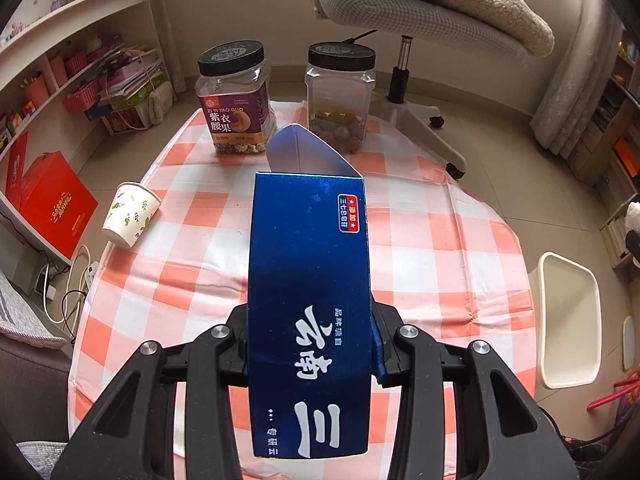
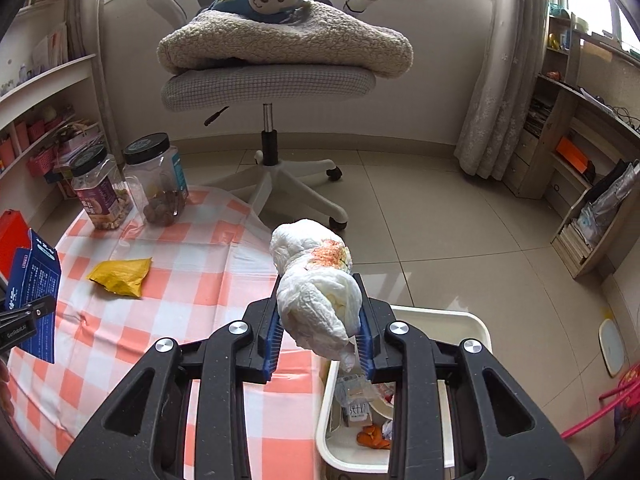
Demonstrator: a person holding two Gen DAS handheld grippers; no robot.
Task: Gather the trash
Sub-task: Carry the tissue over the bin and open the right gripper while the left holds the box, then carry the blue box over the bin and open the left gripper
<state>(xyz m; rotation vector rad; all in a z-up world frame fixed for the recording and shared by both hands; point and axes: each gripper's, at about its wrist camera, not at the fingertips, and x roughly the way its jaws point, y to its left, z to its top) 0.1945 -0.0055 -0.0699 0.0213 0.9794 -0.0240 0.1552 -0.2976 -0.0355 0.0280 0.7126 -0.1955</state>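
Note:
My left gripper (image 1: 310, 344) is shut on a long blue carton (image 1: 308, 300) with an open end flap, held above the checked tablecloth (image 1: 440, 240). The carton also shows at the left edge of the right wrist view (image 2: 34, 280). My right gripper (image 2: 318, 332) is shut on a crumpled white tissue wad (image 2: 316, 280) with orange stains, held over the table edge beside the white bin (image 2: 460, 320), which holds wrappers. A paper cup (image 1: 130, 214) lies tipped at the table's left. A yellow wrapper (image 2: 120, 276) lies on the cloth.
Two black-lidded snack jars (image 1: 236, 100) (image 1: 340, 96) stand at the table's far edge. A swivel chair (image 2: 272, 76) with a blanket and plush toy stands behind. Shelves line both walls. The bin also shows right of the table in the left wrist view (image 1: 568, 320).

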